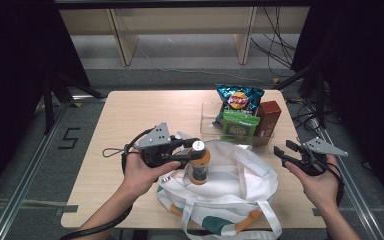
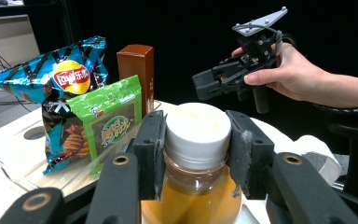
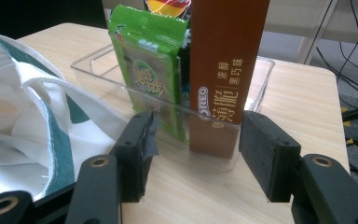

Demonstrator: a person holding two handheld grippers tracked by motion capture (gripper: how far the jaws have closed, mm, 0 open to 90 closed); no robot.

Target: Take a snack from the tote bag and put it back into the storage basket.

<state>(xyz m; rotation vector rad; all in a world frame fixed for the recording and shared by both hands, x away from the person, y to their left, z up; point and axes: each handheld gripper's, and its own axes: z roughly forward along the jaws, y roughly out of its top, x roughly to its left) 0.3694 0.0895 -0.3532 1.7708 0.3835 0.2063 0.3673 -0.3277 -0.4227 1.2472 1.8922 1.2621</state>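
One Lay's bag (image 2: 60,79), Oreo box (image 3: 223,70), left gripper (image 2: 198,154) pinching bottle (image 2: 193,186), right gripper (image 3: 196,154) spread.

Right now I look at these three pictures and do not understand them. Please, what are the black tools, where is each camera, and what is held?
A person holds a hand tool in each hand. One camera looks down from above; one rides on each tool.

The left gripper is closed on the white cap of a bottle of amber drink, above a white cloth bag.

The right gripper is open, facing a clear tray holding a brown box, a green packet and a blue chip bag on the wooden table.
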